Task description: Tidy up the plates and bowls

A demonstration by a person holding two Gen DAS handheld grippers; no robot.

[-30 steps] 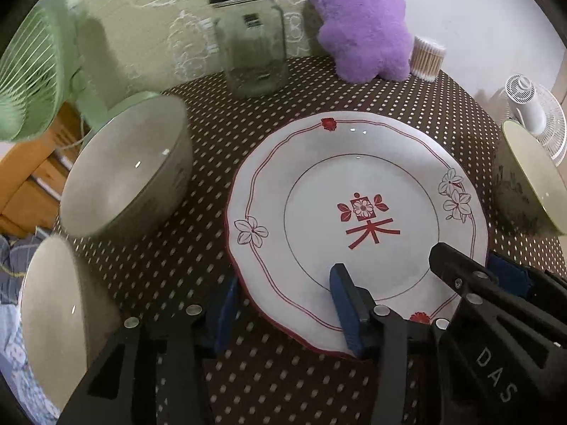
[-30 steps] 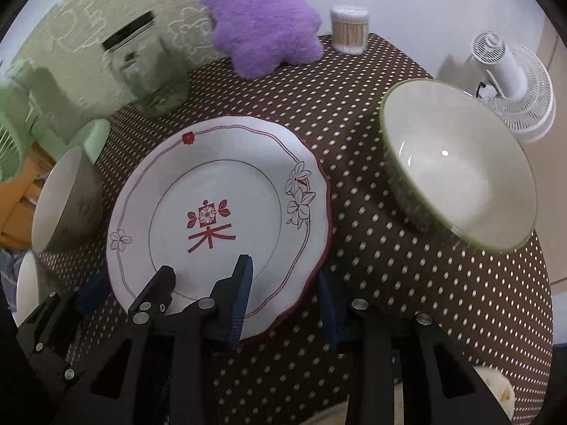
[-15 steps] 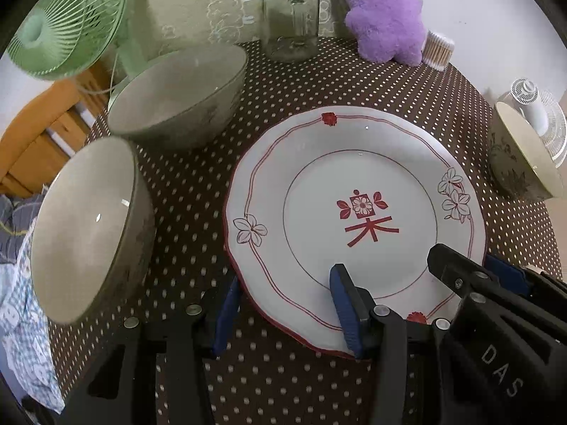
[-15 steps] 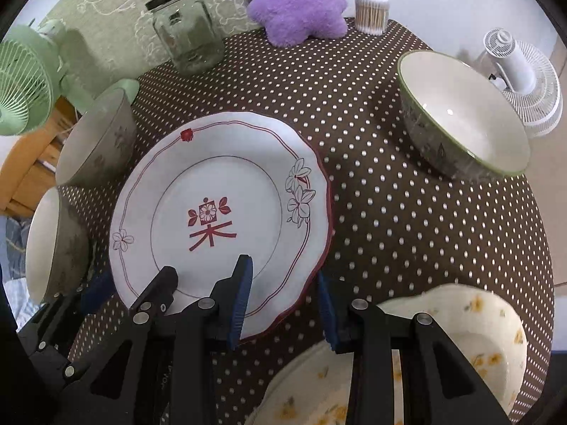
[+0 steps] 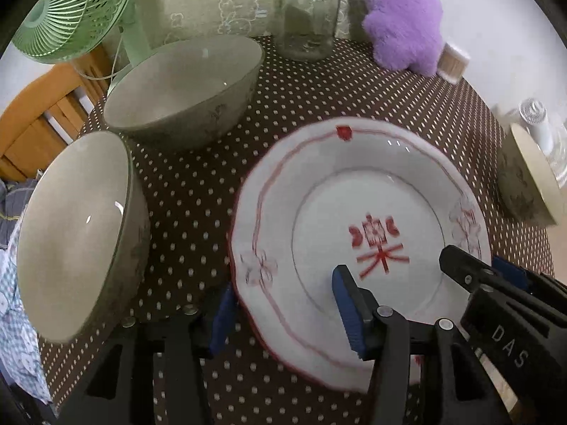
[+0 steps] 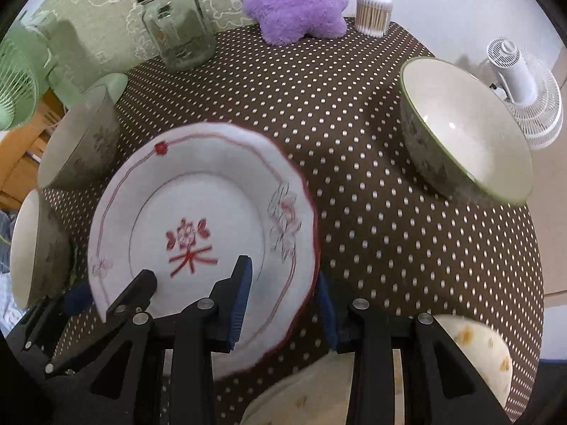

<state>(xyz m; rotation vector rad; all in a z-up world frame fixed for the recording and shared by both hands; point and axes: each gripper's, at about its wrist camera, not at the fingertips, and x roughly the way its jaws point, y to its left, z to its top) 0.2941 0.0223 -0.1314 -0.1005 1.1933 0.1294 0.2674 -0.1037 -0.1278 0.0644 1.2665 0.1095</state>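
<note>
A white plate with red trim and a red character hangs over the dotted tablecloth, blurred by motion. My left gripper straddles its near left rim; its jaws are opening, with the rim still between the blue pads. My right gripper is shut on the near right rim of the same plate. Two grey-green bowls stand at the left and a third bowl at the right. A yellow-flowered plate lies under the right gripper.
A glass jar, a purple plush toy and a tub of cotton swabs line the far edge. A green fan stands at the back left and a white fan at the right. The round table's edge curves close by.
Both grippers drew back towards the near side with the plate. The two left bowls and the yellow-flowered plate came into view. The plate now sits lower between the jaws and is blurred.
</note>
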